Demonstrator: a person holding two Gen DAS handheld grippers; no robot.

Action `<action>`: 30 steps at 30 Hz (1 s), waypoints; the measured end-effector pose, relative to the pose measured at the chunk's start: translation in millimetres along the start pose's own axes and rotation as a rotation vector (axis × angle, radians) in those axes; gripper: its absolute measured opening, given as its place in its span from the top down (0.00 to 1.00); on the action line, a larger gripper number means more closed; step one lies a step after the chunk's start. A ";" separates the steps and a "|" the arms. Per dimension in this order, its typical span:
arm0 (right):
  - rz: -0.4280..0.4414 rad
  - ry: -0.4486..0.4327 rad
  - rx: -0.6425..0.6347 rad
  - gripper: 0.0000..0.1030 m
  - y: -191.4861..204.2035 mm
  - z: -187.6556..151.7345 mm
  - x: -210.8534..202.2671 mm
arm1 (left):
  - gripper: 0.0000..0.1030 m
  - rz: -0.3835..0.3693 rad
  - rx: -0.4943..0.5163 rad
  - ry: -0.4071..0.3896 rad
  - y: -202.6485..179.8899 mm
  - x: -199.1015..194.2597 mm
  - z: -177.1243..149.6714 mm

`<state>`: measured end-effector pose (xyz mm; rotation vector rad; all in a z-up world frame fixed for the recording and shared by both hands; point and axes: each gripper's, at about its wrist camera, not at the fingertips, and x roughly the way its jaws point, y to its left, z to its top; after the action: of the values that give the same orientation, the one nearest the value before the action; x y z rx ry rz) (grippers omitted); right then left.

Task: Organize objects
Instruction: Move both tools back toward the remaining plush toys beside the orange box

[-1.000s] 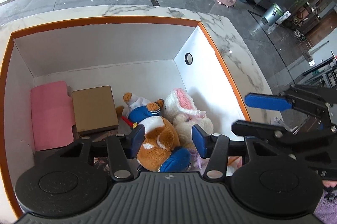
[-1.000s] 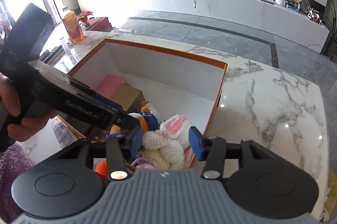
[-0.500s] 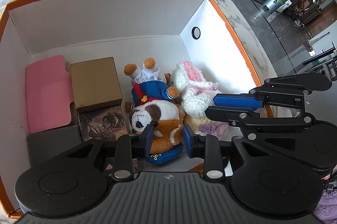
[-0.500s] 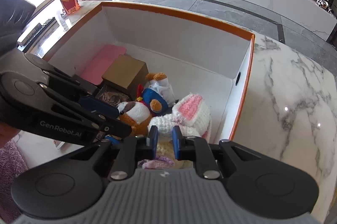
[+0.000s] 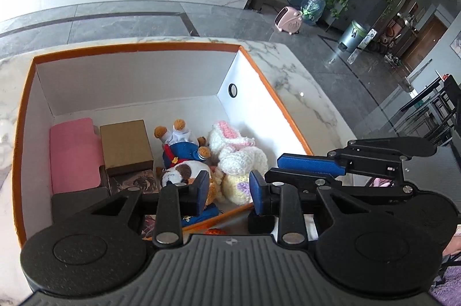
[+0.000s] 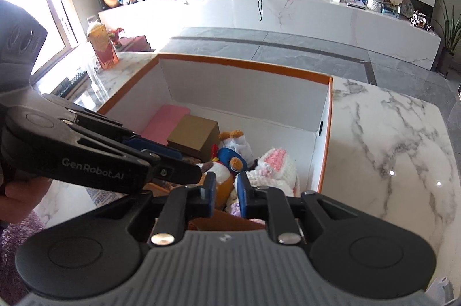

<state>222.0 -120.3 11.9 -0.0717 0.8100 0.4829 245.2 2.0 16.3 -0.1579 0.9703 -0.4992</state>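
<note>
Both claws hung above the near rim of the orange-edged box (image 5: 276, 93), neither one carrying anything.

Left gripper (image 5: 229, 189): jaws parted by a moderate gap, nothing between them. Right gripper (image 6: 226, 190): jaws drawn close together with only a narrow slit left, and nothing seen pinched in it. In the left view its blue pads pointed leftward across the near right corner of the box.

Contents, near to far. The toy heap lay in the near right part of the box floor, directly ahead of and below both claws. The brown-and-white plush dog (image 5: 184, 172) was nearest, just behind the left claw's left finger. Touching it on the right was the cream crochet bunny (image 5: 245, 159), its pink-lined ears pointing toward the far wall. Behind the dog lay the blue-dressed bear (image 5: 181, 150), long axis running near to far, feet toward the far wall. Along the left wall: a dark box (image 5: 77, 198) in the near left corner, then the pink box (image 5: 75, 153), with the brown carton (image 5: 125, 146) beside it.

Judgement: the dog was nearer the left claw and the bunny nearer the right. Whether the toys were already at rest in their final place could not be settled from these views, since the near rim hid the bottom of the heap.
</note>
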 end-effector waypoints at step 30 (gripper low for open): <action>-0.146 -0.097 0.261 0.48 -17.7 -116.1 -28.8 | 0.50 0.201 -0.109 -0.212 -35.3 -14.0 -109.9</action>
<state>134.1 -175.4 -50.2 0.1321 0.7605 0.2386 136.7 -12.3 -22.9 -0.2049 0.7960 -0.2396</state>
